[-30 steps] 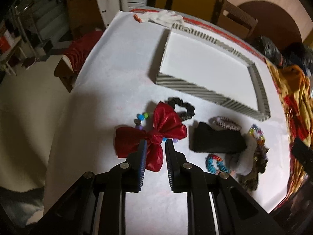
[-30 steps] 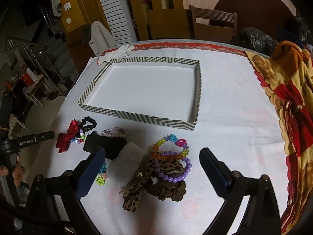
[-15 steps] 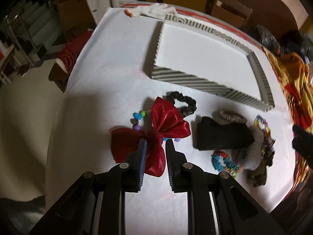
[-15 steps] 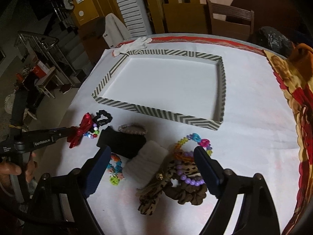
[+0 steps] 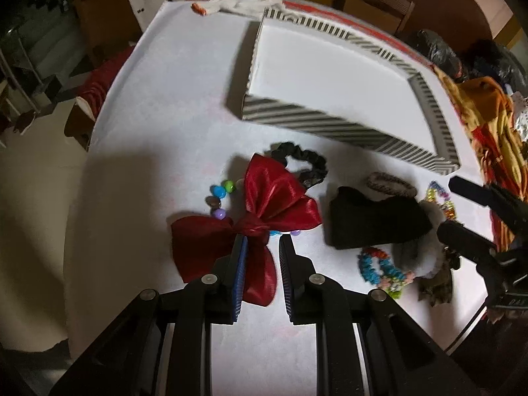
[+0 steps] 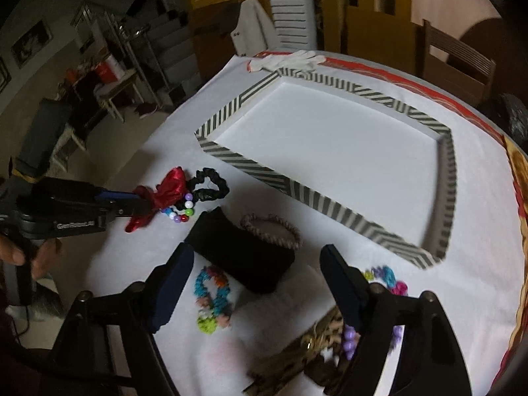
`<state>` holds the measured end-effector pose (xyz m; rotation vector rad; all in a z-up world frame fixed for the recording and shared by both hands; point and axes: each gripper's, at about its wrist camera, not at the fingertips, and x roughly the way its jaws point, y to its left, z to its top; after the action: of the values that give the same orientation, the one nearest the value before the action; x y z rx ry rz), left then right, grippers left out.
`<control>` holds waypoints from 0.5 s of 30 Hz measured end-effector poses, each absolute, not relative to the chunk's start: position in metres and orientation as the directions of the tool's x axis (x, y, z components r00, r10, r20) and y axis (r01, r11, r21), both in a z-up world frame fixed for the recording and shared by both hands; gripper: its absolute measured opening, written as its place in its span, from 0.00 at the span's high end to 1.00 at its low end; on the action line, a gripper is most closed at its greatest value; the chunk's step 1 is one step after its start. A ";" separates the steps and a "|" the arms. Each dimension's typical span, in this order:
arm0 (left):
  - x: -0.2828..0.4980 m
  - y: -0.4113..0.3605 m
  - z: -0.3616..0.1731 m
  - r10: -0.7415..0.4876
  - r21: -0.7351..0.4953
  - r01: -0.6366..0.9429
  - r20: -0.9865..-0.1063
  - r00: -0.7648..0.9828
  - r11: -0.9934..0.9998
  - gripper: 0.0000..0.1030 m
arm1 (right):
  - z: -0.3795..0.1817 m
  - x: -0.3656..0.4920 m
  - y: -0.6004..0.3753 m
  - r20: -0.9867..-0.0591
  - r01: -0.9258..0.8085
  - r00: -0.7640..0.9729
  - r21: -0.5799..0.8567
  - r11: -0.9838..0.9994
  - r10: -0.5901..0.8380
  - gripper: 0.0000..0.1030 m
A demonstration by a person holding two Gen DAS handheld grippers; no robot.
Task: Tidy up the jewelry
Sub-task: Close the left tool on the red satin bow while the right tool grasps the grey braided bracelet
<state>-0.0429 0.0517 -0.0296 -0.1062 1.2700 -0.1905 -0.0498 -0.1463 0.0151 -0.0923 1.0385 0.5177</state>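
A red satin bow (image 5: 267,211) lies on the white tablecloth over a multicoloured bead bracelet (image 5: 219,194). My left gripper (image 5: 262,247) has its narrowly parted fingers around the bow's knot and tail; it also shows in the right wrist view (image 6: 138,203). My right gripper (image 6: 257,257) is wide open and empty above a black fabric piece (image 6: 244,250) and a braided brown band (image 6: 272,231). A striped empty tray (image 6: 250,171) sits beyond. A black scrunchie (image 5: 303,161) lies by the bow.
A teal and pink bead bracelet (image 6: 213,297), a white fluffy scrunchie (image 5: 425,257), a leopard-print scrunchie (image 6: 297,356) and purple beads (image 6: 349,340) lie near the front edge. A white glove (image 6: 287,59) lies behind the tray. A patterned cloth (image 5: 495,125) covers the right side.
My right gripper has moved left and lower toward the black fabric piece. My left gripper has stayed around the red bow's knot, a little closer to the table.
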 end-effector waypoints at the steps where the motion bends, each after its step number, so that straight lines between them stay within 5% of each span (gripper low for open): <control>1: -0.042 0.051 -0.032 -0.198 -0.182 0.083 -0.939 0.280 0.980 0.84 | 0.012 -0.047 -0.145 -0.844 -0.460 0.389 0.171 0.872 0.370 0.21; 7: -0.035 0.049 -0.034 -0.170 -0.149 0.100 -0.950 0.261 0.984 0.84 | -0.001 -0.030 -0.136 -0.861 -0.523 0.351 0.147 0.840 0.369 0.29; 13: -0.036 0.056 -0.035 -0.207 -0.193 0.077 -0.939 0.274 0.978 0.91 | -0.024 -0.014 -0.141 -0.885 -0.508 0.242 0.233 0.829 0.397 0.79; 15: -0.038 0.059 -0.032 -0.205 -0.193 0.068 -0.936 0.288 0.979 0.95 | -0.023 -0.014 -0.146 -0.874 -0.494 0.249 0.256 0.831 0.417 0.88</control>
<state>-0.0377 0.0588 -0.0321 -0.1241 1.2669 -0.1830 -0.0139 -0.1458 -0.0230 -0.0767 1.1635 0.6217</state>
